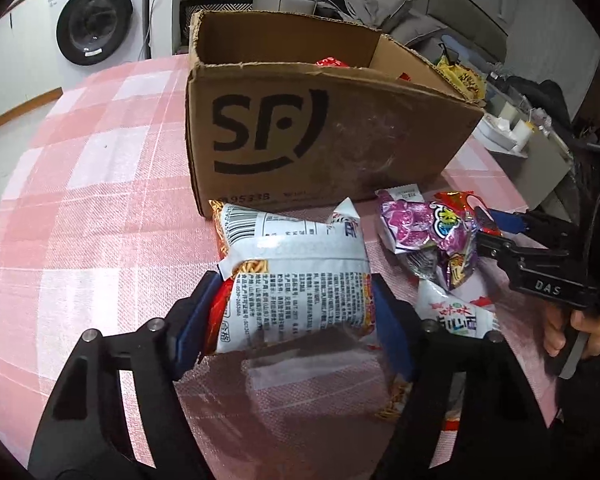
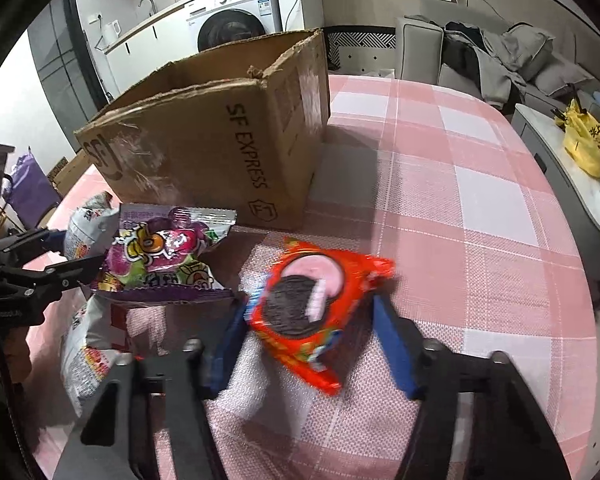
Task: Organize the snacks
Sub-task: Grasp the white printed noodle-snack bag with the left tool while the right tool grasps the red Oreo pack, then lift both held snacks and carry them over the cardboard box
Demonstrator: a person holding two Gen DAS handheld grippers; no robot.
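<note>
Table covered edge to edge in pink-and-white checked cloth, bare over the far right stretch. Open brown cardboard box standing upright toward the middle of the surface, printed logo on its near wall, a few packets visible inside. Loose on the cloth just in front of the box: white noodle packet, purple candy bag, smaller white packet nearer the front edge.
</note>
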